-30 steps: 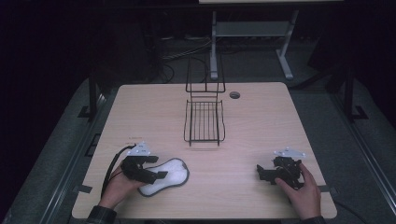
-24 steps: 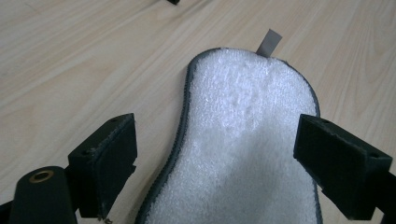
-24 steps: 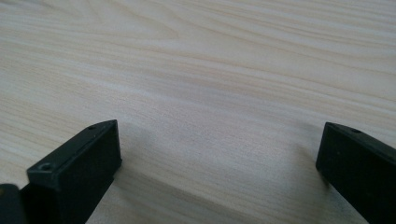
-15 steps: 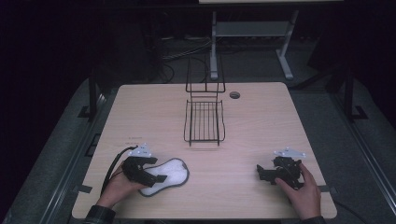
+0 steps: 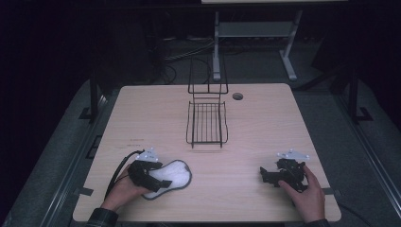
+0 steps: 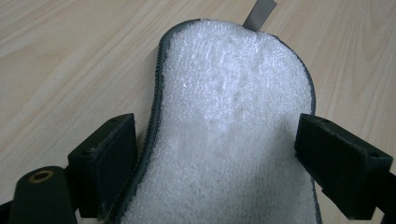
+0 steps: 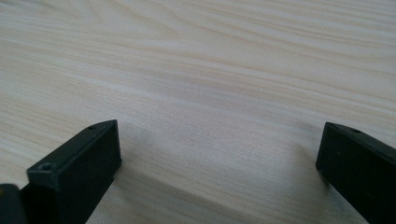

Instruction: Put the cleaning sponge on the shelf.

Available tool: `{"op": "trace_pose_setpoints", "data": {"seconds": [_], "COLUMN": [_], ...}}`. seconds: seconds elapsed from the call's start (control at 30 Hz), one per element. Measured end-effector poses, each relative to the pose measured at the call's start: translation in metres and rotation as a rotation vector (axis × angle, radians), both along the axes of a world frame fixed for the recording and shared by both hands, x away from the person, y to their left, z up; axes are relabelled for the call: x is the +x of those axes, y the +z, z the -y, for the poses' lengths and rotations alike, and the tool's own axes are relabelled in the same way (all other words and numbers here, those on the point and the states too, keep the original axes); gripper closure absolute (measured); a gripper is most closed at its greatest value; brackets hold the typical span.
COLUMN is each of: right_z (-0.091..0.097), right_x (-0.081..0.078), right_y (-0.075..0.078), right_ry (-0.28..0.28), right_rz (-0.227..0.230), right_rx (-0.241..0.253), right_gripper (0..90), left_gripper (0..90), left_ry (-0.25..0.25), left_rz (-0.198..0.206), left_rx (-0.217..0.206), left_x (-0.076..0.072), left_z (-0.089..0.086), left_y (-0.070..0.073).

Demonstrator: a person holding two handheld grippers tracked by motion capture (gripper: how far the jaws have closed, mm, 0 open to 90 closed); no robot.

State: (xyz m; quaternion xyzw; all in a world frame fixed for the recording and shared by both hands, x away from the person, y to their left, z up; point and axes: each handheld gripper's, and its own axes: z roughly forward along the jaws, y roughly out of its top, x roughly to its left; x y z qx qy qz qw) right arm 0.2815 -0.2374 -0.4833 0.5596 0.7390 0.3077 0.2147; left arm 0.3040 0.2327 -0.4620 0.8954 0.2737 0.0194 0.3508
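A pale wooden surface (image 5: 265, 137) is seen from above, with two hand-held tongs resting near its near edge; the left tongs (image 5: 158, 182) are held at the near left by the left hand (image 5: 124, 191), and the right tongs (image 5: 263, 174) at the near right by the right hand (image 5: 307, 196). A white terry insole with a dark grey rim (image 5: 169, 176) lies flat on the surface at the near left, its long axis running from near left to far right; its near end is overlapped by the left tongs. In the left gripper view the insole (image 6: 233, 121) is seen between the two black jaws, which stand wide on either side of it and have just been opening; the left jaw is set just beside the grey rim, the right jaw just beside the opposite edge, and no squeeze of the fabric is visible, so the left tongs are read as released. In the right gripper view the jaws are spread well apart over bare wood (image 7: 210, 93), with nothing between them; the right tongs are likewise released. A black wire rack (image 5: 206, 120) stands at the middle of the surface, well apart from both tongs; a small round hole (image 5: 237, 96) is set in the surface to the rack's far right.
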Motion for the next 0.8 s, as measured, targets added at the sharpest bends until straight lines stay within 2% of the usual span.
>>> {"op": "trace_pose_setpoints", "data": {"seconds": [0.2,0.4,0.53,0.8], "right_z": [0.0000,0.0000,0.0000,0.0000], "right_x": [0.0000,0.0000,0.0000,0.0000], "right_y": [0.0000,0.0000,0.0000,0.0000], "right_ry": [0.000,0.000,0.000,0.000], "right_rz": [0.000,0.000,0.000,0.000], "right_rx": [0.000,0.000,0.000,0.000], "right_gripper": [0.0,0.0,0.0,0.0], "left_gripper": [12.5,12.4,12.8,19.6], "left_ry": [-0.005,-0.013,-0.015,-0.044], "left_rz": [0.014,0.022,0.029,0.023], "left_rx": [0.019,0.066,0.069,0.055], "left_x": [-0.0011,-0.0016,-0.0015,-0.0016], "left_z": [0.0022,0.0064,0.0069,0.0061], "left_y": [-0.0001,0.0017,0.0016,0.0030]}}
